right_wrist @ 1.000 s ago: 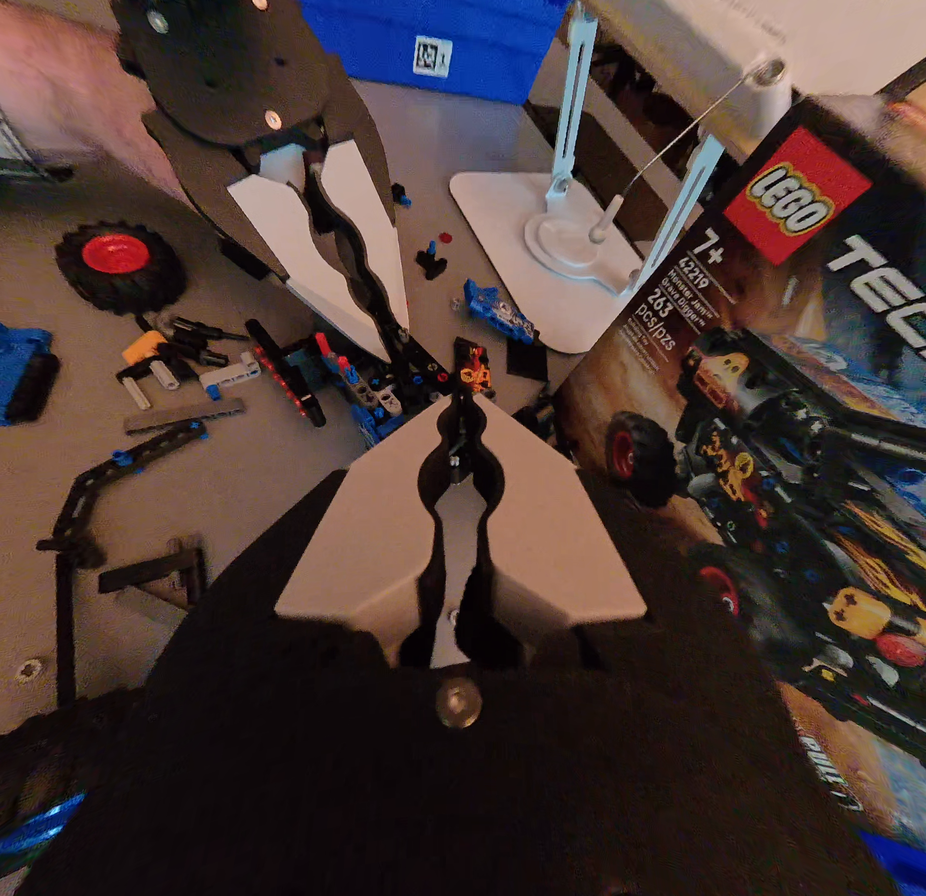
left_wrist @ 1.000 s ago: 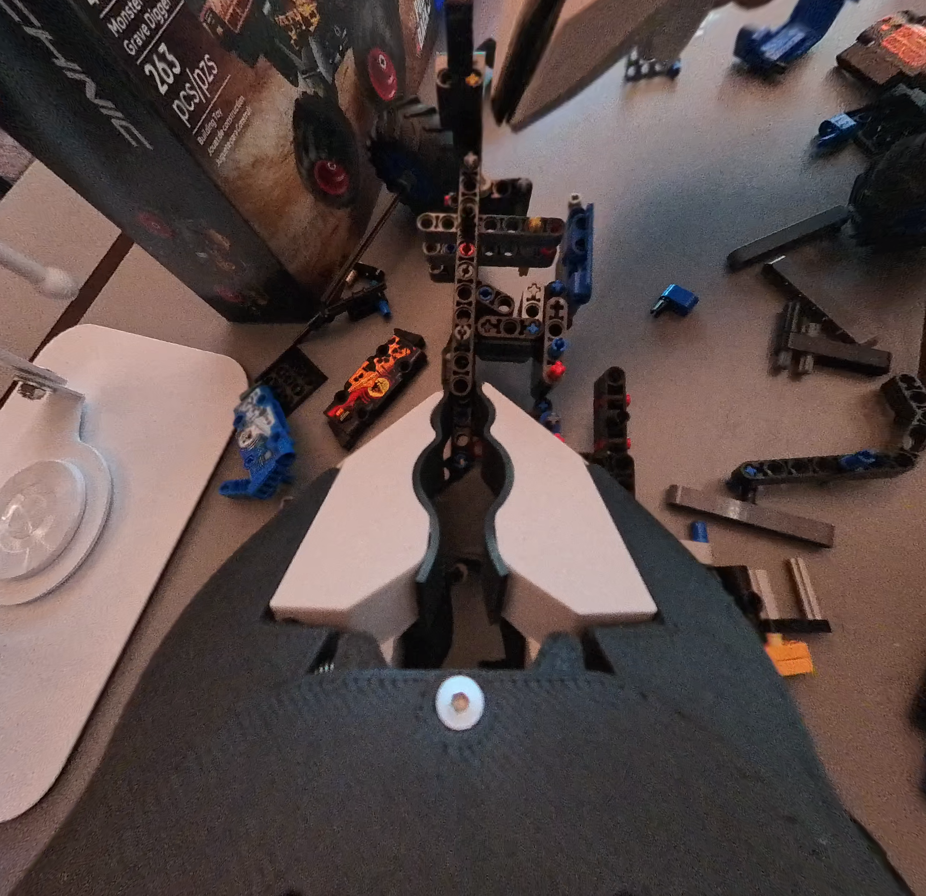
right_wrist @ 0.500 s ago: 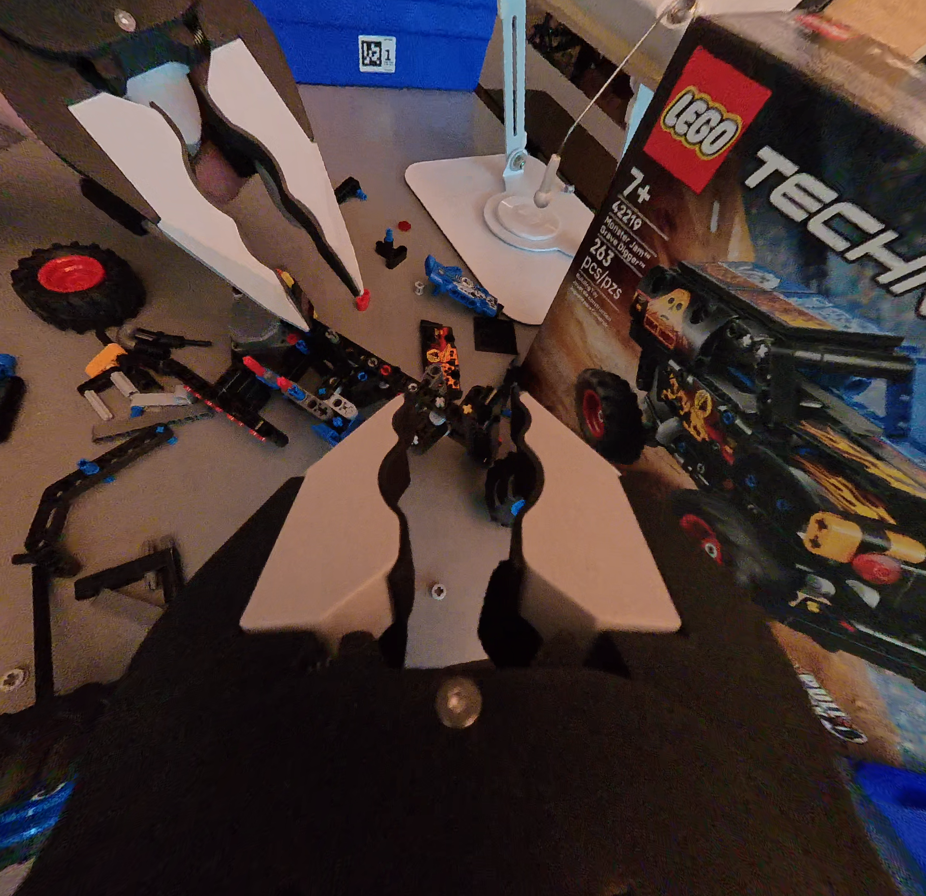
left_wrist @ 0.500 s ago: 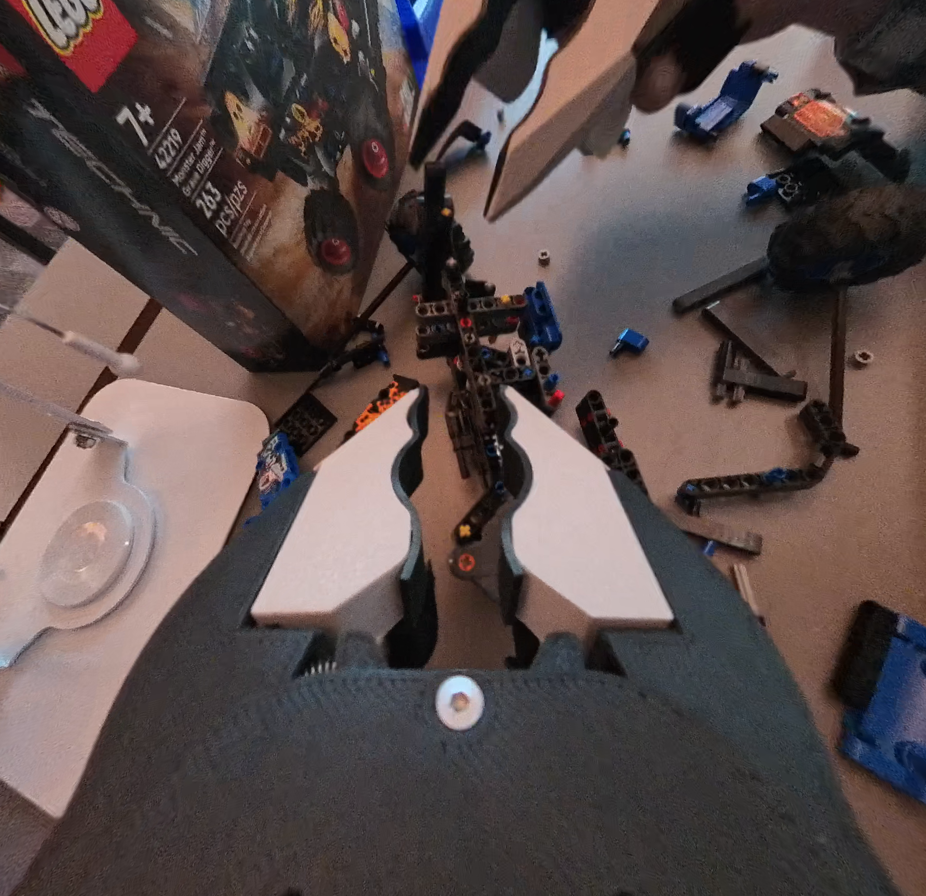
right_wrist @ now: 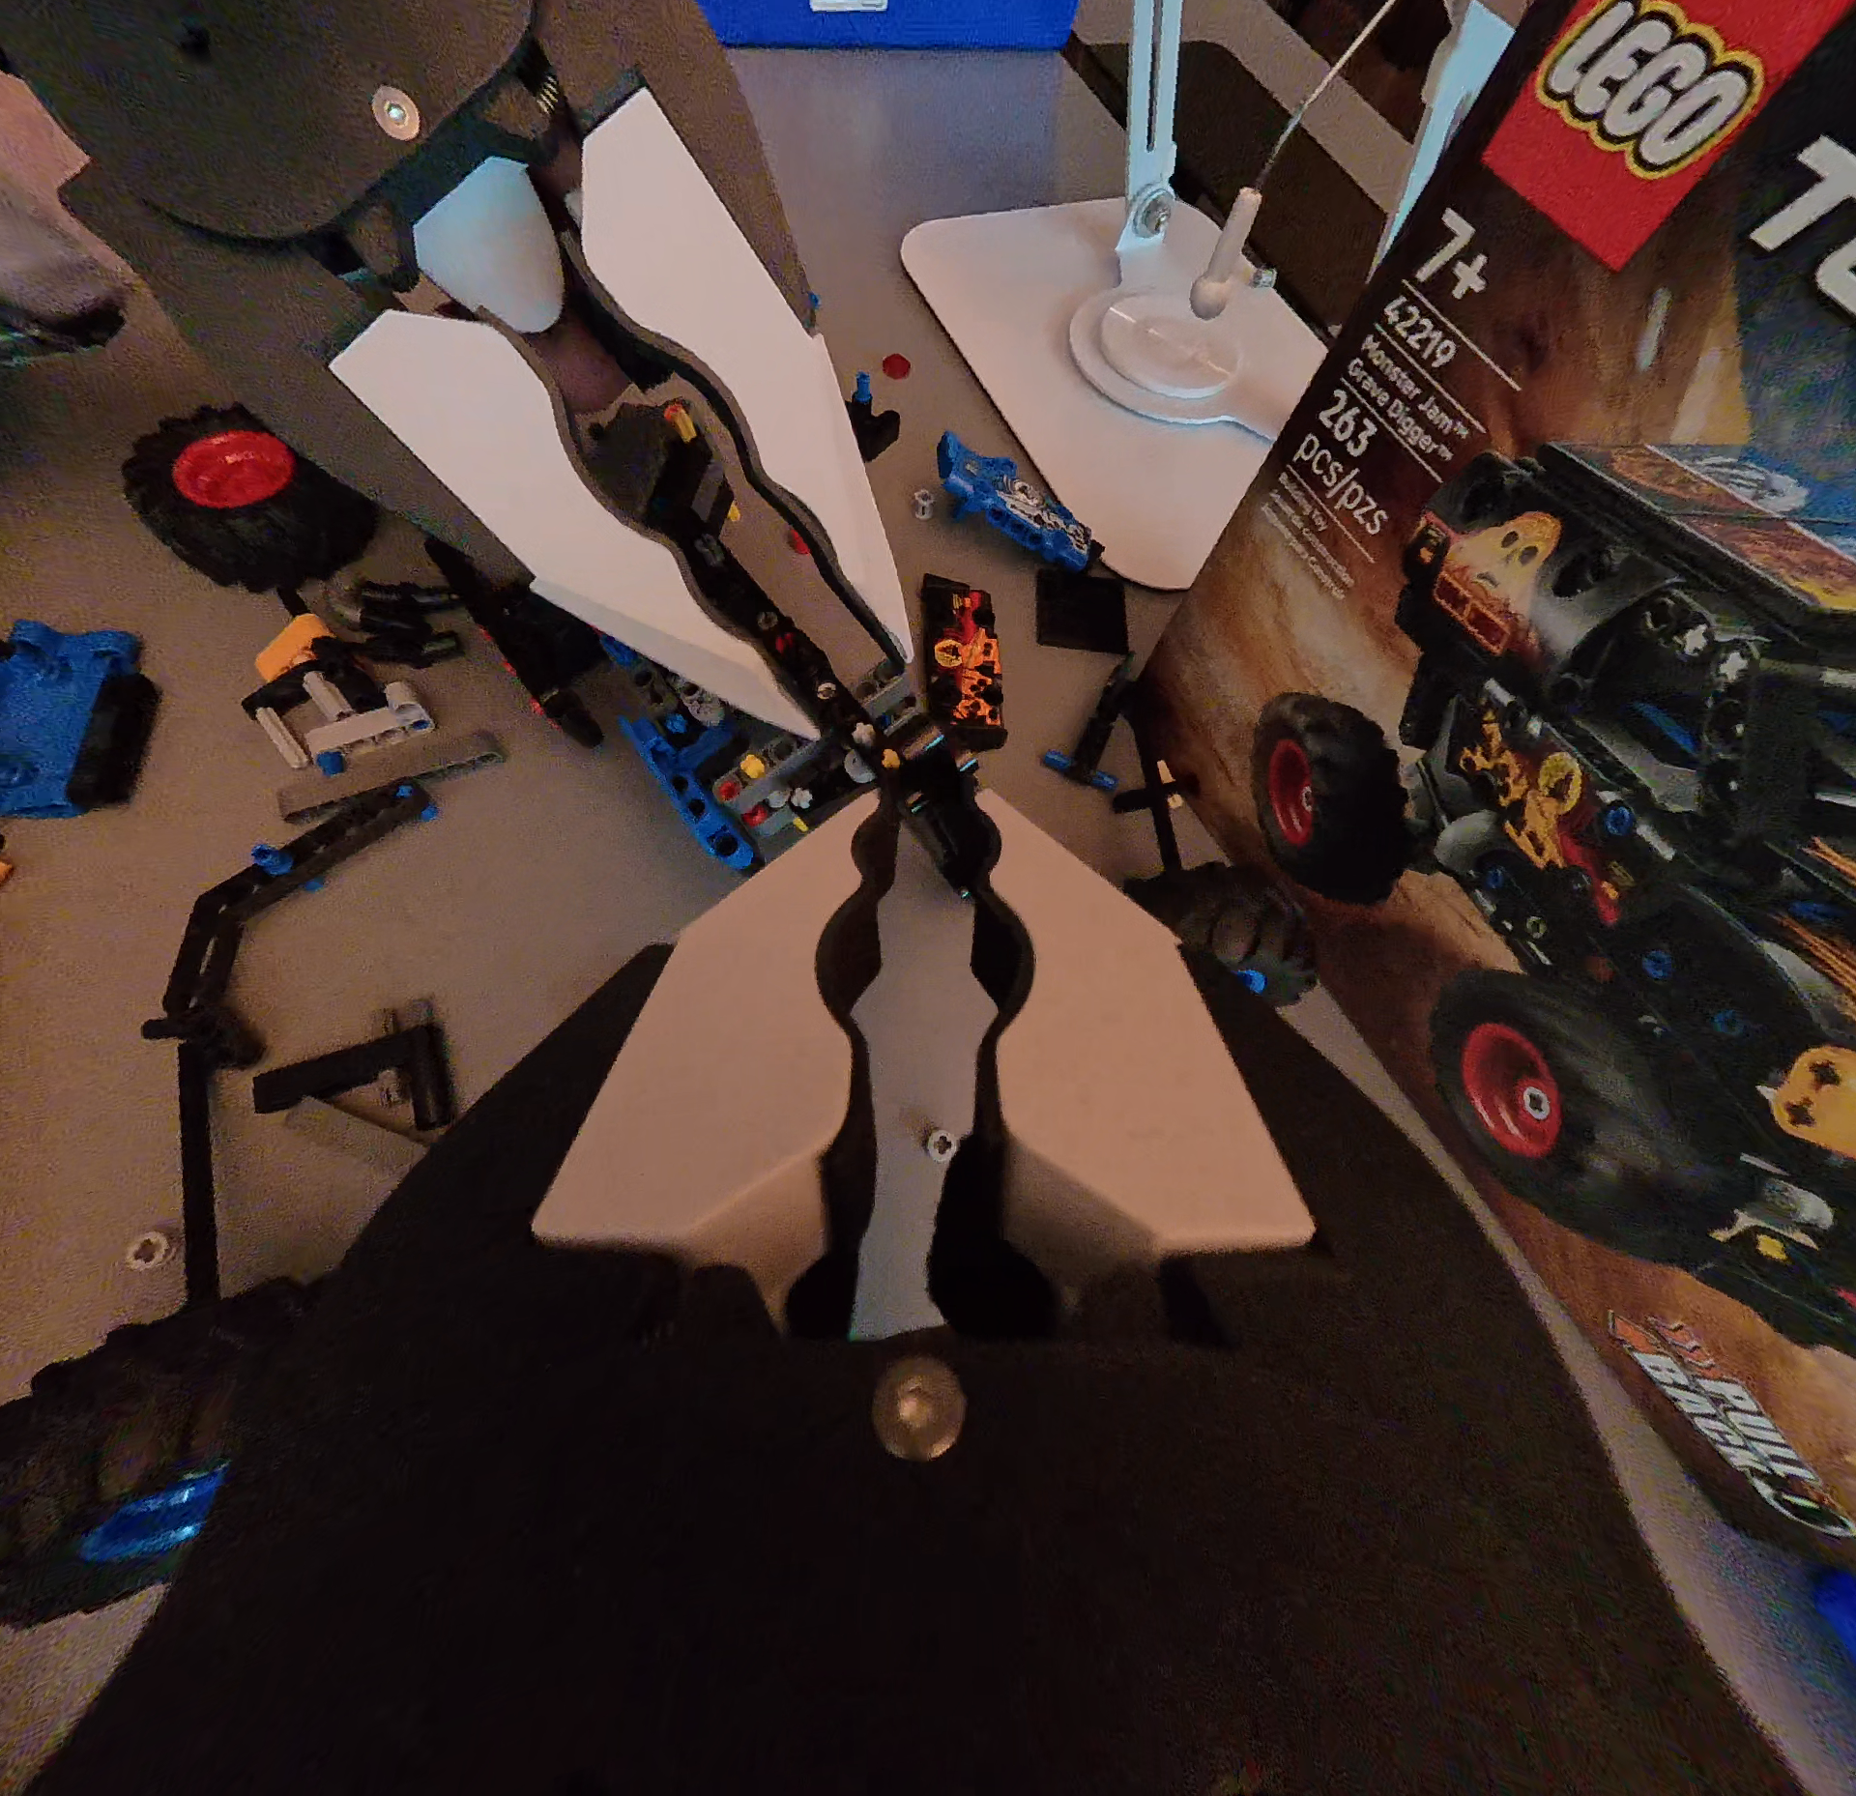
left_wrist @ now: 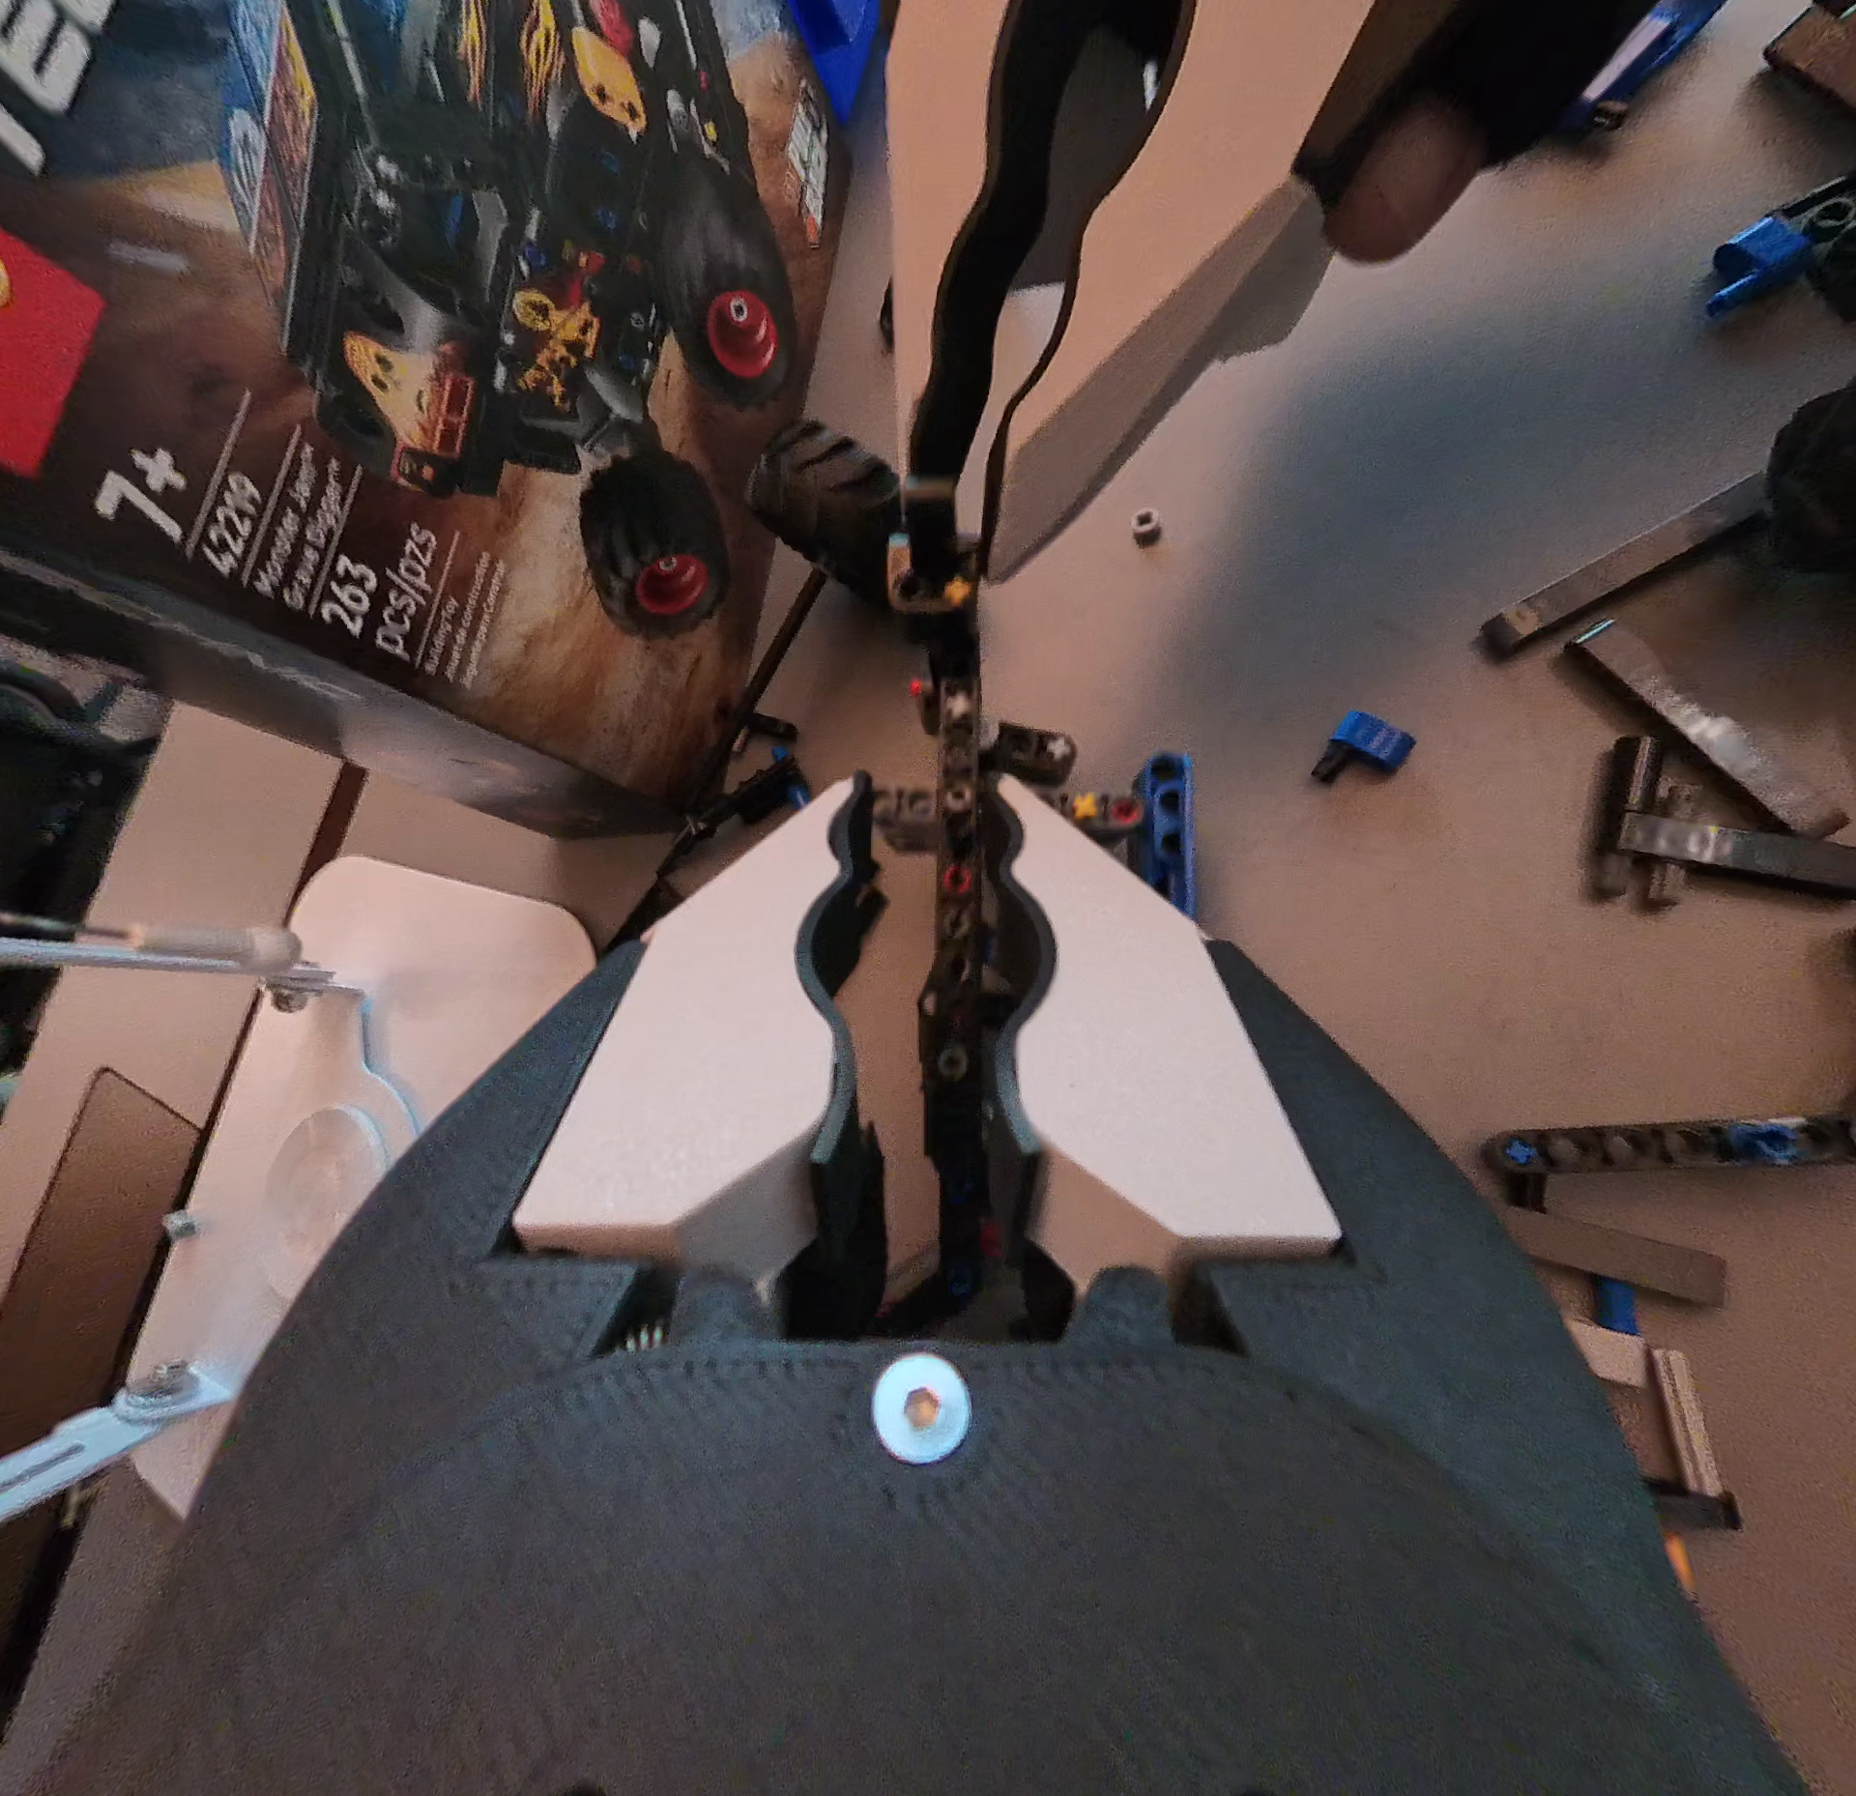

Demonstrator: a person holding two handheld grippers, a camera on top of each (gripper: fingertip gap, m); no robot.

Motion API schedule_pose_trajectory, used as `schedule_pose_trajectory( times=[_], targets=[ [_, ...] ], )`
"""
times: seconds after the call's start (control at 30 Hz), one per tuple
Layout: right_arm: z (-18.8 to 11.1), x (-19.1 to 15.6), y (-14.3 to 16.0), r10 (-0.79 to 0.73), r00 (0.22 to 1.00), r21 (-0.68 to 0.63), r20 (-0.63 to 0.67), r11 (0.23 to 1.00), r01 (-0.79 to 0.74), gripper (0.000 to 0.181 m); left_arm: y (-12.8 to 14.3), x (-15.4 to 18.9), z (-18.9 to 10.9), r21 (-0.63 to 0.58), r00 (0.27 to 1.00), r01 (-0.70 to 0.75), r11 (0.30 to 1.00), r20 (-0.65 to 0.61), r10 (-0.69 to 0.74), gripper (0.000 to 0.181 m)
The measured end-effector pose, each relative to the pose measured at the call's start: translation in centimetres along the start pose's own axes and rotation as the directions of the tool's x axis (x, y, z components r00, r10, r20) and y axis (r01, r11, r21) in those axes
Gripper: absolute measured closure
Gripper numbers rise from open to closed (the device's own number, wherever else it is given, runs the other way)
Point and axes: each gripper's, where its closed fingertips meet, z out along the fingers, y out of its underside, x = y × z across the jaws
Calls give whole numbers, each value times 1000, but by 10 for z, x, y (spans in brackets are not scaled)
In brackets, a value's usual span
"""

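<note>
A long black studded beam assembly (left_wrist: 954, 904) with red, blue and yellow pins runs down the middle of the left wrist view. My left gripper (left_wrist: 929, 794) is open around it: the right finger touches the beam and a gap shows on the left side. My right gripper (left_wrist: 949, 543) comes in from the top and is shut on the assembly's far black end. In the right wrist view my right gripper (right_wrist: 932, 809) pinches that black end piece (right_wrist: 939, 824), and my left gripper (right_wrist: 859, 693) slants down from the upper left with the beam (right_wrist: 763, 633) between its fingers.
A large toy box (left_wrist: 452, 342) stands left of the assembly. A white stand base (left_wrist: 422, 995) lies beside it. A black tyre (left_wrist: 824, 502) sits by the box. Loose dark beams (left_wrist: 1707, 844) and a blue piece (left_wrist: 1366, 738) lie on the grey table. A red-hubbed wheel (right_wrist: 231, 492) lies at the left. Some 4 cm of space lies between my two pairs of fingers. From the left gripper's tips to the red-hubbed wheel (right_wrist: 231, 492) is close to 20 cm.
My left gripper let go of the assembly, drew back, then moved forward around it again. My right gripper opened, moved in, and closed on the assembly's far end.
</note>
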Motion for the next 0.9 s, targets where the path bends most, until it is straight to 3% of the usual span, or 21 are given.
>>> schedule_pose_trajectory(
  times=[0.2, 0.37, 0.43, 0.67, 0.77, 0.9],
  targets=[
    [6, -10, -2, -51, 999, -20, 2, 999, 51, 173, 3, 10, 11, -57, 999, -37, 998, -25, 35, 173],
    [12, -9, -4, -70, 997, -23, -27, 997, 69, 149, -1, 14, 9, -7, 999, -5, 1000, -50, 5, 173],
    [16, -14, -5, -91, 996, -19, -13, 996, 91, 162, -4, 16, 8, 19, 998, 10, 1000, -67, -8, 173],
    [10, -18, -27, -46, 999, 67, -11, 997, 47, 164, -14, 12, -6, 135, 992, 78, 988, -109, -64, 173],
    [11, -25, -29, -9, 999, 102, 54, 995, 4, 163, -10, 15, -7, 107, 995, 36, 994, -97, -26, 173],
    [18, -30, -21, -133, 991, 41, 15, 990, 132, 163, 0, 25, -7, 76, 986, 21, 997, -168, -8, 173]
  ],
)
